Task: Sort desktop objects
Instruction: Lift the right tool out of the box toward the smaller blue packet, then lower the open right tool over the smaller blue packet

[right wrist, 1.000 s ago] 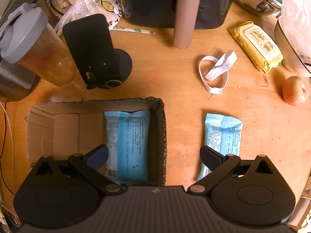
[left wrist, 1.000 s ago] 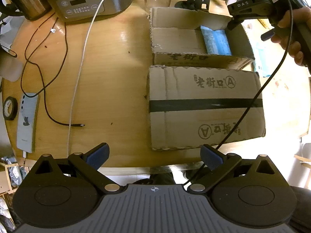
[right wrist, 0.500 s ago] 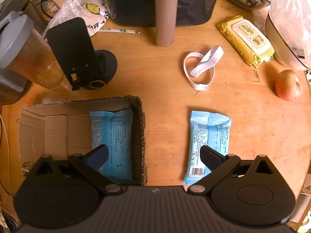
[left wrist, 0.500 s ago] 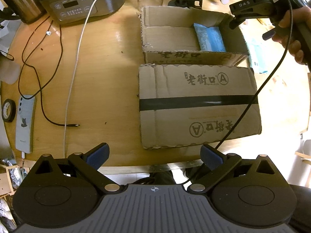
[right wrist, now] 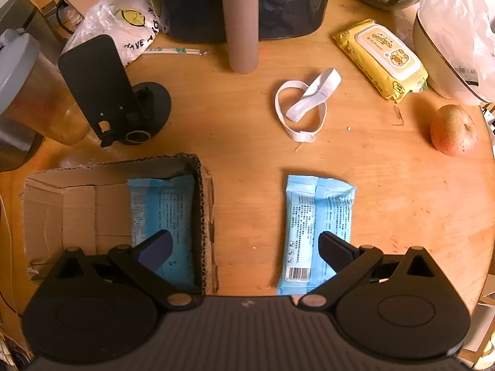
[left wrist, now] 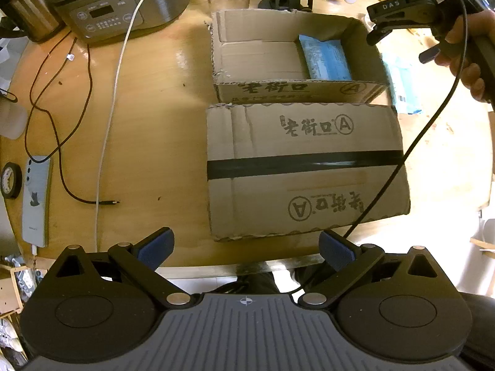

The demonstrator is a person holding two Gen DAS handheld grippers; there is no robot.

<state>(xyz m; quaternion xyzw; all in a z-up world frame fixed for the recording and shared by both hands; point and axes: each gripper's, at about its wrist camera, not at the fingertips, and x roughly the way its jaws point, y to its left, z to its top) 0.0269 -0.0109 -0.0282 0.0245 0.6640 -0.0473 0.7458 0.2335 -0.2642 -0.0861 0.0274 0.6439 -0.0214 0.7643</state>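
A: From the left wrist, what showed?
B: The left gripper (left wrist: 246, 249) hung spread and empty, short of the open box (left wrist: 297, 58).

A: And the right wrist?
B: The right gripper (right wrist: 244, 245) gaped empty; the blue packet (right wrist: 317, 225) lay right of that box. Probably light, crinkly, slippery; pinch across its middle.
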